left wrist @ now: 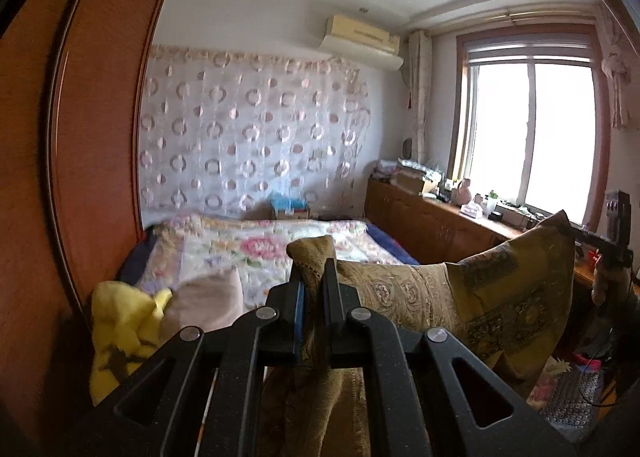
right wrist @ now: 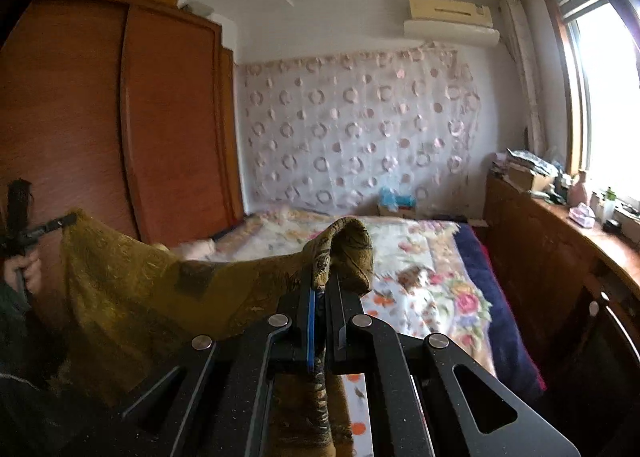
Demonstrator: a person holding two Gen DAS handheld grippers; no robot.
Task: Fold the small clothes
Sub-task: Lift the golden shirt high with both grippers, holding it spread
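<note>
The left gripper is pinching one corner of the olive patterned cloth between jaws that are drawn nearly together, with only the bunched fabric filling the narrow gap and a knob of it poking up past the tips. The right gripper is doing likewise at the opposite corner, its jaws pressing on a folded hump of the same cloth, which is curling over the tips. Between the two grippers the cloth is hanging in the air as a sagging sheet above the bed, touching neither the floral quilt nor anything else that can be seen. A yellow garment and a pale pink one are lying on the near left part of the bed.
</note>
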